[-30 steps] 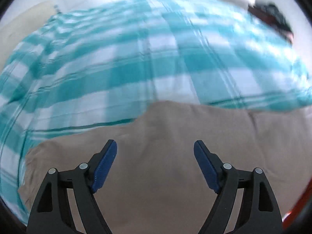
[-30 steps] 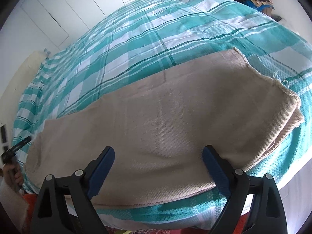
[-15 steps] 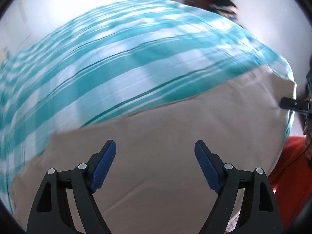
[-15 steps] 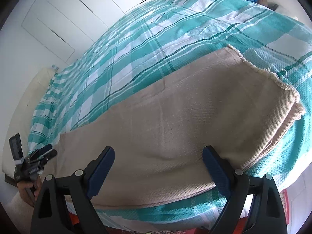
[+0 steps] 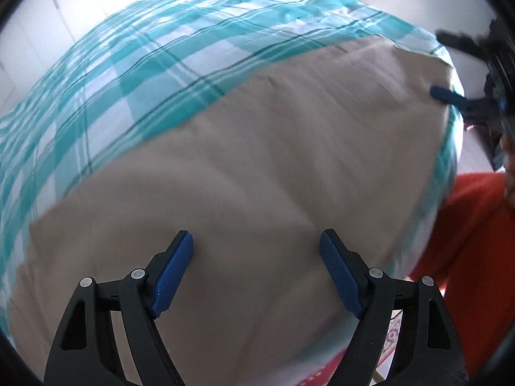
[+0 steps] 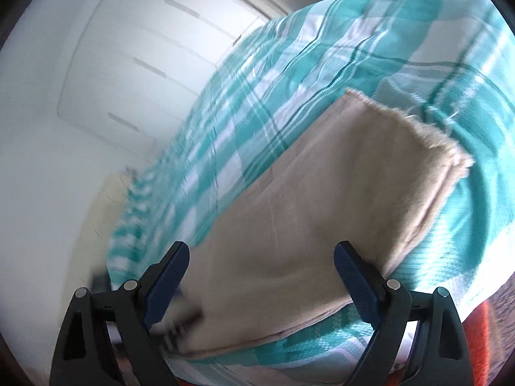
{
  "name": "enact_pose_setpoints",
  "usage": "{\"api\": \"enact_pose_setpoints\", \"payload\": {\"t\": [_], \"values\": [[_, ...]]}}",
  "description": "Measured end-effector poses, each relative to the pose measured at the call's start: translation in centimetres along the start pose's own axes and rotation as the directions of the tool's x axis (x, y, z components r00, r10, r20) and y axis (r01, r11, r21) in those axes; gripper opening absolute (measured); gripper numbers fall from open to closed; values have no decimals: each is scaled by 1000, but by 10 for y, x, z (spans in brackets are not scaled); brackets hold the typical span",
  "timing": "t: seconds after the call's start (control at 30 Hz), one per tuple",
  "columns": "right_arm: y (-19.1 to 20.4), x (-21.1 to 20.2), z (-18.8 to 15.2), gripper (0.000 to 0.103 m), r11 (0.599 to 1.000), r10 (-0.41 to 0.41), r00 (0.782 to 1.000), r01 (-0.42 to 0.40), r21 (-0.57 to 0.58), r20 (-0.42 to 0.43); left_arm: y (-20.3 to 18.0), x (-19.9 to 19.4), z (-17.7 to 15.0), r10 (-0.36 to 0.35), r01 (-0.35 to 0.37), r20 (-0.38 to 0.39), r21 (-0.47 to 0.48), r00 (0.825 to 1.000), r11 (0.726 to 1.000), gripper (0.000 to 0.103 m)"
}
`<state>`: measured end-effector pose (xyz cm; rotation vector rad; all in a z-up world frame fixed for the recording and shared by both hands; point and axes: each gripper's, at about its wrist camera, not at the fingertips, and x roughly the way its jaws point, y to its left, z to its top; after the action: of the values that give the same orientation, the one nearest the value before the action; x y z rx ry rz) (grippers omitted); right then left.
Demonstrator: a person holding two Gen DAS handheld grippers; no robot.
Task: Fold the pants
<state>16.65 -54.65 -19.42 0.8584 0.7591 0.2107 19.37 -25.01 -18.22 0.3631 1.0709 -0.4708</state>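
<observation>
The beige pants (image 5: pixel 257 173) lie folded lengthwise in a long strip on the teal-and-white checked bed. My left gripper (image 5: pixel 256 271) is open and empty, hovering over one end of the strip. My right gripper (image 6: pixel 260 284) is open and empty over the strip, and the frayed hem end (image 6: pixel 431 141) lies ahead of it. The right gripper also shows in the left wrist view (image 5: pixel 450 96), at the far right edge of the pants.
The checked bedspread (image 5: pixel 135 90) covers the bed around the pants. White wardrobe doors (image 6: pixel 154 64) stand behind the bed. The person's orange sleeve (image 5: pixel 466 234) is at the right, beside the bed edge. A cream pillow (image 6: pixel 103 212) lies at the bed's far left.
Both cameras have swung. The left gripper has turned right along the pants, bringing the right gripper into its view. The right gripper has tilted and moved toward the hem end. Both stay open.
</observation>
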Motion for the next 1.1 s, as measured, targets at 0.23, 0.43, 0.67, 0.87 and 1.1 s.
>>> {"api": "enact_pose_setpoints", "payload": {"t": [0.23,0.43,0.67,0.87,1.1], "values": [[-13,-42,-2,91,995,33,979,-51,84,201,-6,-4,-7,25,-25,15,-29,1000,999,83],[-59,-73,-14,91,931,51,937,-170,324,345,-2,-1,-7,12,-11,15,-56,1000,998,83],[-60,-59,0,82,929,123,959,-202,311,254,-1,-2,-9,9,-7,29,-69,1000,998,83],[-37,-27,13,44,972,6,994,-32,232,111,-7,-2,-13,46,-42,47,-82,998,996,83],[-37,-4,21,7,965,-14,1000,10,261,13,-6,1,-14,35,-33,26,-83,999,996,84]]}}
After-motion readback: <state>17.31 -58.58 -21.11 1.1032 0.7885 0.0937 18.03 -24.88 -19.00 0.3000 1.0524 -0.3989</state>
